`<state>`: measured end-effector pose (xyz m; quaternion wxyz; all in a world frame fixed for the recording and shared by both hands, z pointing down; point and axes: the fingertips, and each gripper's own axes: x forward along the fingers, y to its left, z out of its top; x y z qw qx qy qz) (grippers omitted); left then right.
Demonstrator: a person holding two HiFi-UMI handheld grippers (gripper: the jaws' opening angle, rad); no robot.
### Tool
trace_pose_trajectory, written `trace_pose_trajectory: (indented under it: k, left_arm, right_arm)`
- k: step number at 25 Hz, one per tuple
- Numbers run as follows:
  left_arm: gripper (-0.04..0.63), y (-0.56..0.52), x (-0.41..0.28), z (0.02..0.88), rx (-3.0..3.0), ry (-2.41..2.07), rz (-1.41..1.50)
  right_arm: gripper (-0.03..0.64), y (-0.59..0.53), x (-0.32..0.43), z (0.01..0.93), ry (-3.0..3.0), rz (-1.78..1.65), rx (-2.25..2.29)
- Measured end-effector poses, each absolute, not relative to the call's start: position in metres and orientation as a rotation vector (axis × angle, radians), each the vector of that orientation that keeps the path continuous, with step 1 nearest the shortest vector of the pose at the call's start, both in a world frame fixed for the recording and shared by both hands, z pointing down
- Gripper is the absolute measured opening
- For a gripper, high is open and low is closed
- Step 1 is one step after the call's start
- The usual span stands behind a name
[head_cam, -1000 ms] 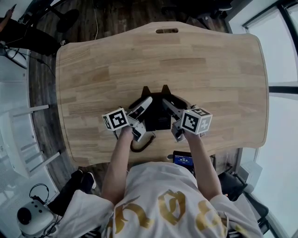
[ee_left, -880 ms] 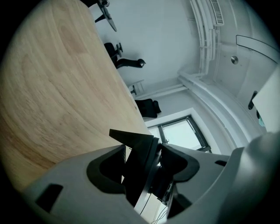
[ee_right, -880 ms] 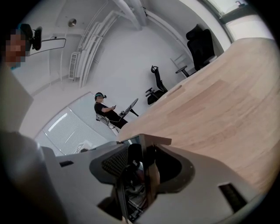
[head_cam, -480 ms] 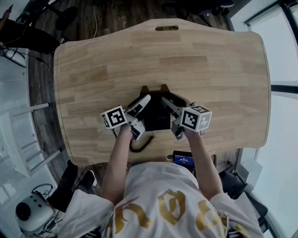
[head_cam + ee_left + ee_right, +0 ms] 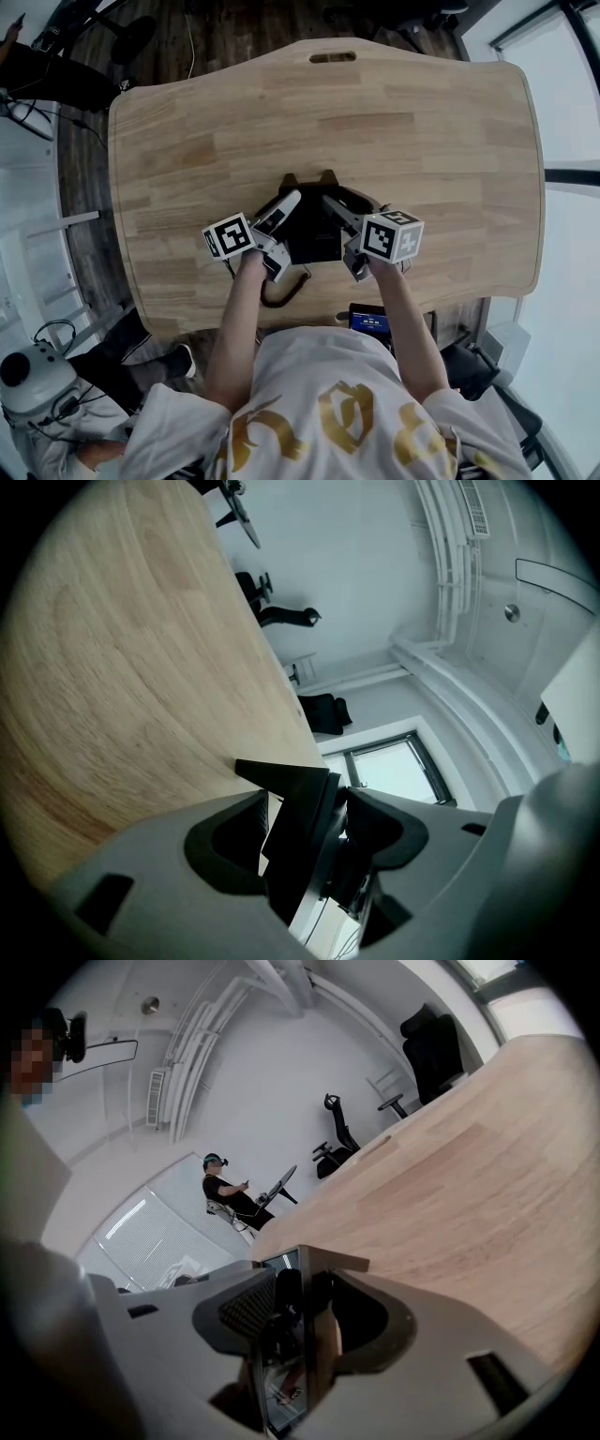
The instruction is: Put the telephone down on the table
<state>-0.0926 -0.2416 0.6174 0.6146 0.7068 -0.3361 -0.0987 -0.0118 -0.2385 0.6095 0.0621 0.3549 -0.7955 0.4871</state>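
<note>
Head view has the black telephone point(image 5: 314, 234) near the front edge of the wooden worktop point(image 5: 394, 122), carried between two tools. The left tool point(image 5: 287, 203) comes in on its left side and the right tool point(image 5: 335, 205) on its right, both angled inward and slightly down. Left gripper view shows the jaws standing wide with a black wedge-shaped edge of the telephone pinched between them. Right gripper view shows its jaws pinching a thin, glossy black panel of the same body. Whether the base already rests on the wood I cannot tell; from above it sits low over the surface. The coiled cord point(image 5: 284, 291) trails toward the near edge.

To set it down well, I would lower both tools together at the same rate, so that the body is level and no corner lands first. Both grips are on narrow edges, so a twist of one hand against the other could let the casing slip or pivot. Steady wrists matter more than speed here. A spot a little further in from the edge looks safer, so that the cord's pull cannot drag the telephone back. Spread the jaws only once the base lies flat and bears its own weight. Letting go on both sides together seems less risky than one side first. Then draw the tools out sideways without nudging it.
</note>
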Motion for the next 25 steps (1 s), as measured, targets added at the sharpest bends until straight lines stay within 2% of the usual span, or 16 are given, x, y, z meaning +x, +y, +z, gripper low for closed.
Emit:
trace_pose_trajectory:
  k: [5,7,18,25]
  left_arm:
    - [0.25,-0.241,-0.094,0.619,1.628,-0.795,-0.209]
    - [0.279,-0.24,-0.1,0.623,1.631,-0.84,-0.152]
    - [0.284,-0.243,-0.114,0.604,1.736,-0.99,-0.067]
    - [0.281,-0.234,-0.103,0.576,1.98,-1.048,0.193]
  right_arm:
    - [0.155,-0.239,-0.004,0.606,-2.397,1.469,1.116]
    - [0.133,-0.24,0.002,0.602,-2.393,1.504,1.156]
    - [0.132,-0.233,0.017,0.58,-2.411,1.397,1.221]
    - [0.132,-0.227,0.013,0.555,-2.468,1.23,1.25]
